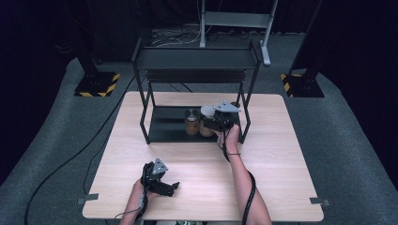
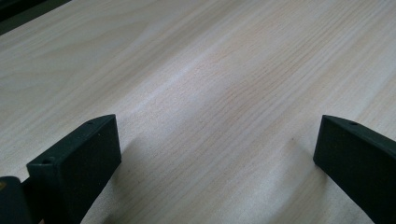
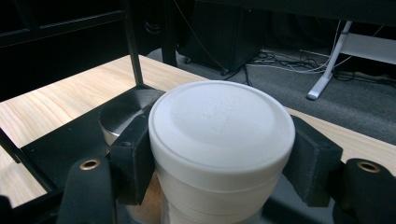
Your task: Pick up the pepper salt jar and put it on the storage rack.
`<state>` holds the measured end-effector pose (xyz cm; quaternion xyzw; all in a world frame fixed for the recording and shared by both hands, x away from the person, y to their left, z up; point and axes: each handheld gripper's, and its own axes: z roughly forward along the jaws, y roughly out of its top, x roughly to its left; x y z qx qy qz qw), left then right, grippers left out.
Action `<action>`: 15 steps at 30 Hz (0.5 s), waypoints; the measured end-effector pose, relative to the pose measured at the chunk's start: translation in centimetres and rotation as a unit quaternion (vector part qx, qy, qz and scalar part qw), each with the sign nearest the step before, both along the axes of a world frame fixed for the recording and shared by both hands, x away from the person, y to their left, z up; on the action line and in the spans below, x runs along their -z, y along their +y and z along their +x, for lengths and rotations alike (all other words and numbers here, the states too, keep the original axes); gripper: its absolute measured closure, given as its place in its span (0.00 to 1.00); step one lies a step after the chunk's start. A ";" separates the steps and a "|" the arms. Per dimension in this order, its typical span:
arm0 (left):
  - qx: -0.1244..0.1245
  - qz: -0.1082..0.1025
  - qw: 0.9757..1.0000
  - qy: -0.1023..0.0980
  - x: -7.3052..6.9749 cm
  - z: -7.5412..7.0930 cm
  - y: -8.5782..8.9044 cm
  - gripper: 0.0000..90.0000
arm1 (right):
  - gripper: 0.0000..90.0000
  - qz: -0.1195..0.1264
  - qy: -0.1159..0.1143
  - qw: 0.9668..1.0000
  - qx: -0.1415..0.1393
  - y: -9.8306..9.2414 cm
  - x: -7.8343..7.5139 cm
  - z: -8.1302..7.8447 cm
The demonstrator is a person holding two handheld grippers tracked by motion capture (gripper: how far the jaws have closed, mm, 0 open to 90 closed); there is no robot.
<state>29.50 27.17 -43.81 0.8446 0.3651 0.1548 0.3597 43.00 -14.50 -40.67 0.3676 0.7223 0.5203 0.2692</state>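
Observation:
A jar with a white lid (image 1: 206, 113) (image 3: 219, 121) stands on the lower shelf of a black rack (image 1: 164, 125). My right gripper (image 1: 211, 123) (image 3: 222, 156) is shut on it, one black pad pressing each side just below the lid. Close beside it on the shelf stands a second jar with a silver metal lid (image 1: 191, 121) (image 3: 122, 114) and brownish contents. Near the table's front left, my left gripper (image 1: 173, 187) (image 2: 217, 135) lies low over the bare wood, its jaws wide apart and nothing between them.
The rack's upper shelf (image 1: 197, 58) overhangs the jars, and its thin posts (image 1: 247, 108) flank the right hand. The light wooden table (image 1: 281, 154) spreads around the rack. Cables trail over the grey carpet; a white stand (image 1: 234, 21) is behind.

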 end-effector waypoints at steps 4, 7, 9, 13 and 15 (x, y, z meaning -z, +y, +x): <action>0.000 0.000 1.000 0.000 0.0 0.0 0.0 0.00 | 0.36 -0.001 0.005 1.000 -0.002 -0.1 -0.2 0.1; 0.000 0.000 1.000 0.000 0.0 0.0 0.0 0.00 | 0.36 -0.002 0.008 1.000 -0.003 -0.1 -0.4 0.2; 0.001 0.000 1.000 0.000 0.0 0.0 0.0 0.00 | 0.32 0.000 0.017 1.000 -0.002 -0.1 -0.6 0.3; 0.002 0.000 1.000 0.000 0.0 0.0 0.0 0.00 | 0.18 -0.001 0.039 0.999 -0.002 -0.1 -1.1 0.7; 0.002 0.000 1.000 0.000 0.0 0.0 0.0 0.00 | 0.12 -0.001 0.050 0.999 -0.006 -0.4 -1.4 0.8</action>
